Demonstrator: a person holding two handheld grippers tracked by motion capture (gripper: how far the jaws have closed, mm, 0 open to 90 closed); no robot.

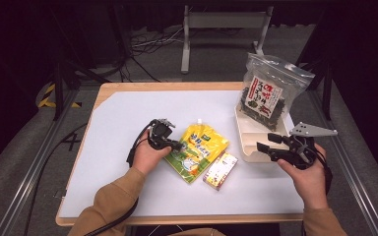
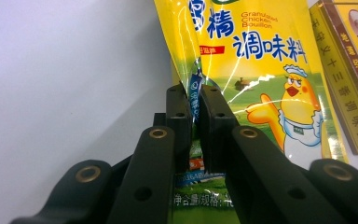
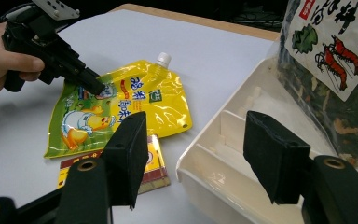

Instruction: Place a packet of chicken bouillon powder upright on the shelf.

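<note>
Two tools work here: the left tool is clenched on the left edge of the flat yellow spouted bouillon pouch mid-surface, its long axis running toward the far-right white plastic tray; the right tool hangs released beside that tray.

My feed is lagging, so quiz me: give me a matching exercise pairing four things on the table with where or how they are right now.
1. yellow pouch
2. small box
3. seaweed bag
4. right hand-held gripper

a. open, beside the tray
b. standing in the white tray
c. edge pinched by the left hand-held gripper
d. lying flat beside the pouch

Pairs: 1-c, 2-d, 3-b, 4-a
</note>
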